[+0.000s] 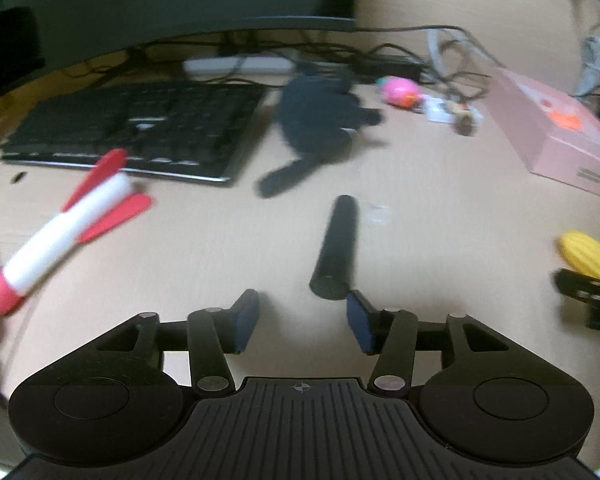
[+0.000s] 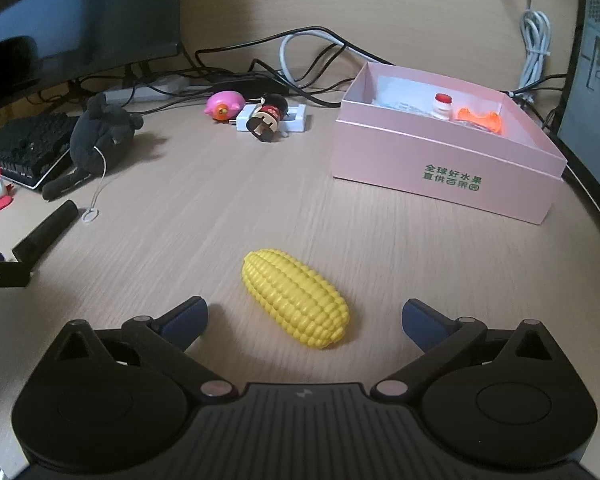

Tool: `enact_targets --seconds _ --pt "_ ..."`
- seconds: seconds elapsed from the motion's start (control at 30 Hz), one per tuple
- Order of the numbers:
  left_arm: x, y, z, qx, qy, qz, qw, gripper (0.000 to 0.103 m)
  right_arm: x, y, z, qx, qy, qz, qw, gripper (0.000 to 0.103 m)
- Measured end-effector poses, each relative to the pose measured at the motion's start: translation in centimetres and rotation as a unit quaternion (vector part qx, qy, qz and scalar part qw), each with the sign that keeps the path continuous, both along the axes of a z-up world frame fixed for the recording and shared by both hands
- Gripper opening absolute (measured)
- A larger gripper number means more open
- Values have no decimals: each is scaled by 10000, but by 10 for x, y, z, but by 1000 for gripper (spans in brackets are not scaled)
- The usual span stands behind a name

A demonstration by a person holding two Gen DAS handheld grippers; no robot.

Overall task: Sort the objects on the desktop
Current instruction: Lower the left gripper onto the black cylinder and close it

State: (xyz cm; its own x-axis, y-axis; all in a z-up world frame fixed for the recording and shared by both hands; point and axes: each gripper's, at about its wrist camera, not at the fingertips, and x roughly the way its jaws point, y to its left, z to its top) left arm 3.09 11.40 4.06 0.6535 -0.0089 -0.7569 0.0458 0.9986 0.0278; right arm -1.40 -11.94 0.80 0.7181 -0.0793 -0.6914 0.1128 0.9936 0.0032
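Observation:
A yellow toy corn cob (image 2: 294, 298) lies on the wooden desk between the fingers of my right gripper (image 2: 304, 316). Its jaws stand wide open, and neither pad touches the corn. In the left wrist view a black cylinder (image 1: 336, 248) lies on the desk just ahead of my left gripper (image 1: 302, 318). That gripper is open with nothing between its blue pads. The cylinder's near end sits close to the right fingertip (image 1: 358, 312). A red and white toy rocket (image 1: 66, 228) lies to the left. An open pink box (image 2: 440, 160) stands at the right and holds a small bottle (image 2: 443, 106) and an orange item (image 2: 480, 120).
A black plush toy (image 2: 96, 140), a pink pig toy (image 2: 224, 106), a small doll (image 2: 270, 118) and a white adapter (image 2: 298, 118) lie toward the back. A black keyboard (image 1: 132, 128) sits at the left under a monitor (image 2: 80, 16), with tangled cables behind. The desk's edge curves at the right.

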Motion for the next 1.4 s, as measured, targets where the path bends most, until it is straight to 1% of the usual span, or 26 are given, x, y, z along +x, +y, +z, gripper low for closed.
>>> enact_targets --seconds 0.07,0.1,0.17,0.27,0.37,0.4,0.53,0.63,0.73,0.9,1.03,1.2,1.33,1.4 --pt "3 8 0 176 -24 239 9996 64 0 1 0 -1 -9 -1 10000 103" --pt "4 12 1 222 -34 341 9992 65 0 1 -1 -3 -10 3 10000 103" --pt "6 21 2 209 -21 495 9986 67 0 0 -1 -3 -5 6 10000 103" --pt "5 29 6 67 21 608 9981 73 0 0 -1 10 -2 -5 10000 103" --pt "2 27 8 -220 51 538 9983 79 0 0 -1 9 -3 0 10000 103" --pt "2 25 8 -255 45 516 9983 80 0 0 -1 8 -4 -8 10000 103" --pt "8 18 6 -250 40 548 9982 81 0 0 -1 9 -3 -8 10000 103" --pt "17 22 7 -406 77 787 9960 83 1 0 0 27 -4 -48 10000 103" --pt "26 23 10 -602 28 1018 9930 84 0 2 0 19 3 -142 9999 103" --pt "46 15 9 -788 11 1112 9907 85 0 2 0 3 27 -113 9999 103" --pt "59 13 6 -652 -53 1159 9911 85 0 1 0 5 21 -71 10000 103" --pt "73 17 0 -568 -83 1314 9897 86 -2 1 0 4 12 -8 10000 103" --pt "85 15 -2 -426 -141 1436 9886 87 -3 1 0 2 7 42 10000 103" --pt "91 15 -3 -389 -148 1456 9885 84 -3 0 0 -1 6 78 10000 103"
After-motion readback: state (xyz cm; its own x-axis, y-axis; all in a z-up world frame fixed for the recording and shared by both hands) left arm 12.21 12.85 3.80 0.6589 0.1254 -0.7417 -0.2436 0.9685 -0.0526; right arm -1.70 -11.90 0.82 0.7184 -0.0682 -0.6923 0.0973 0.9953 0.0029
